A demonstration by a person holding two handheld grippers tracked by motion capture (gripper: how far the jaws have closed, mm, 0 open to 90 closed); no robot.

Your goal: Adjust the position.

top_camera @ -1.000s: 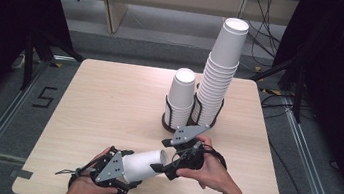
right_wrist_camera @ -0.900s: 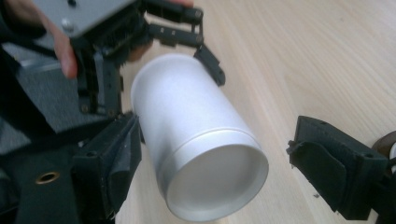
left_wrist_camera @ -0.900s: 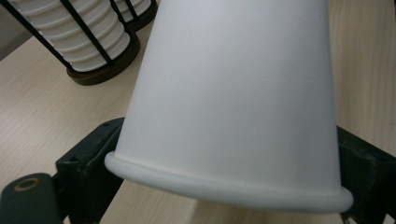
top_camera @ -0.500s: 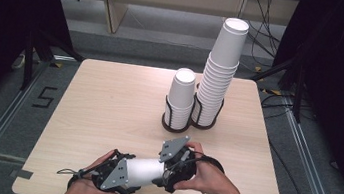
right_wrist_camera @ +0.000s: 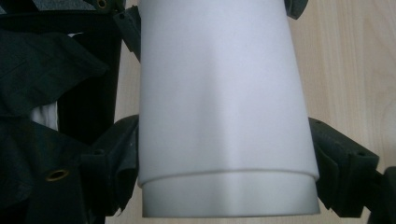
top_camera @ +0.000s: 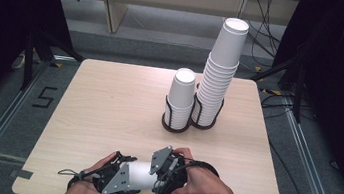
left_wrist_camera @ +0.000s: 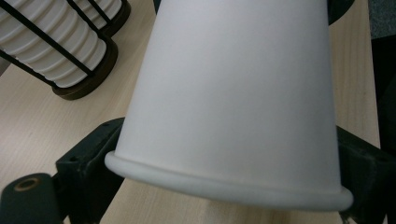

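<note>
High view shows the person's two hands close together at the near edge of the counter (top_camera: 109, 99), the left tongs (top_camera: 116, 179) and right tongs (top_camera: 163, 169) meeting on a white paper cup (top_camera: 140, 173) that lies roughly on its side between them, just above the wood; well apart, toward the far side, stand a short stack of cups (top_camera: 181, 98) and a tall stack of cups (top_camera: 219, 78) in black wire holders. The step in hand looks like pulling nested cups apart, and it would go best with a straight pull along the cup's axis, with a light squeeze so the thin wall does not buckle. Left gripper view has the cup's rolled rim (left_wrist_camera: 224, 184) lying between the black jaws, which stand about a cup's width apart and seem to press its sides near the rim. Right gripper view shows a seam (right_wrist_camera: 224, 173) where an inner cup peeks out of an outer one; the jaws flank the cup at that width, closed onto the wall as far as can be judged.
</note>
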